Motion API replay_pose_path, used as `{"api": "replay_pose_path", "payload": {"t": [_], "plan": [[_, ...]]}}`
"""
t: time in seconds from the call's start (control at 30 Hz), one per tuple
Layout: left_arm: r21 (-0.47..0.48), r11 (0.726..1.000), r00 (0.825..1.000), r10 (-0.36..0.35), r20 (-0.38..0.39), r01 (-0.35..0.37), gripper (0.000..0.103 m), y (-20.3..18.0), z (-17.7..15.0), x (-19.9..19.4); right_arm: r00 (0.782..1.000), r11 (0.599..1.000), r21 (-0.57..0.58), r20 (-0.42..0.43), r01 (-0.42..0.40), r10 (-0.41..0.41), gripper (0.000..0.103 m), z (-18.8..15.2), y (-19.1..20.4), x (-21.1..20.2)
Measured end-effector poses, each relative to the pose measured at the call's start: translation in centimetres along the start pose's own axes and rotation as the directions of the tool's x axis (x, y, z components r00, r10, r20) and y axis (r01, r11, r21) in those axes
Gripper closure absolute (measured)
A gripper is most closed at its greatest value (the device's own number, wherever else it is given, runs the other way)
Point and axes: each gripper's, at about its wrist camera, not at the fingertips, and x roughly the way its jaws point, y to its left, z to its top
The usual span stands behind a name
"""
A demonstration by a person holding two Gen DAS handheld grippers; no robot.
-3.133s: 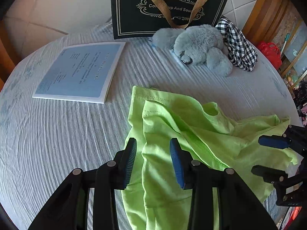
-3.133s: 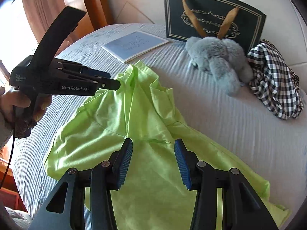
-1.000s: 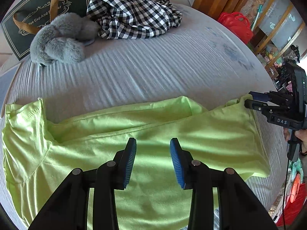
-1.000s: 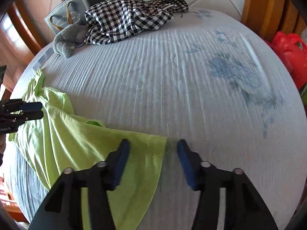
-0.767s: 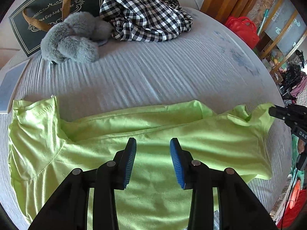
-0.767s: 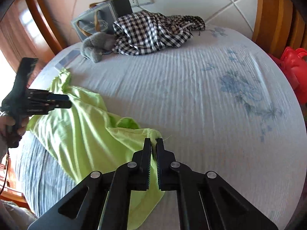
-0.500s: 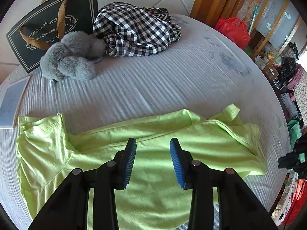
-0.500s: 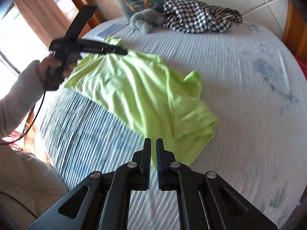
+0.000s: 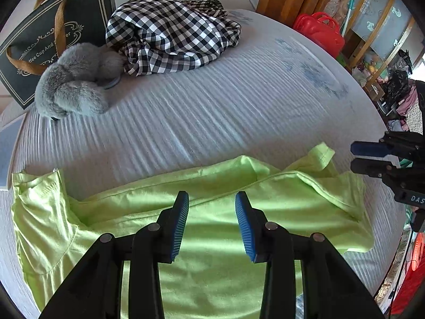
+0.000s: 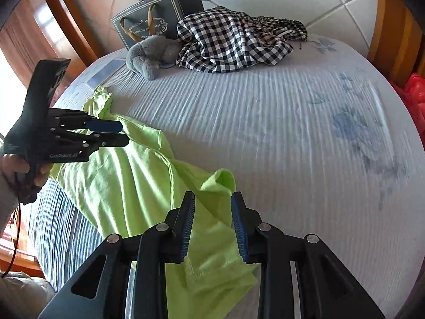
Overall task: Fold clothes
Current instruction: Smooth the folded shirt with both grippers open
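A lime green shirt lies spread along the near edge of the bed, with a folded-over corner at its right end. It also shows in the right wrist view. My left gripper is open and empty, held above the middle of the shirt; it shows in the right wrist view too. My right gripper is open and empty above the shirt's right end, close to the raised corner. It appears at the right edge of the left wrist view.
A black-and-white checked garment lies crumpled at the far side of the bed, beside a grey plush toy and a dark paper bag. The striped bedsheet stretches between. A red bag sits beyond the bed's right edge.
My right gripper, shut half a second ago, has opened and moved back over the shirt's right end. The shirt's corner lies released on the bed. My left gripper has stayed open.
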Motion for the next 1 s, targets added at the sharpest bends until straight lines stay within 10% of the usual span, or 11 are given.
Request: {"api": "replay_pose_path", "payload": {"t": [0.23,0.47,0.7,1.0], "plan": [[-0.047,0.998,0.999,0.032,-0.04,-0.034,0.066,3.2,-2.1,1.0,0.989,0.994,-0.091,-0.131,0.052,-0.063,0.099,2.4,-0.4,4.6],[-0.058,0.998,0.999,0.034,-0.039,-0.036,0.066,4.1,-2.0,1.4,0.979,0.959,0.199,-0.039,0.202,-0.198,0.1,5.7,-8.5,5.0],[-0.049,0.999,1.0,0.021,-0.004,-0.021,0.066,3.8,-0.8,0.4,0.969,0.947,0.232,0.05,0.223,-0.241,0.057,2.9,-8.9,-0.1],[-0.067,0.997,0.999,0.04,0.013,-0.039,0.066,4.5,-0.7,-0.2,0.995,0.989,0.117,-0.057,0.094,-0.088,0.059,-2.5,-5.6,-2.5]]}}
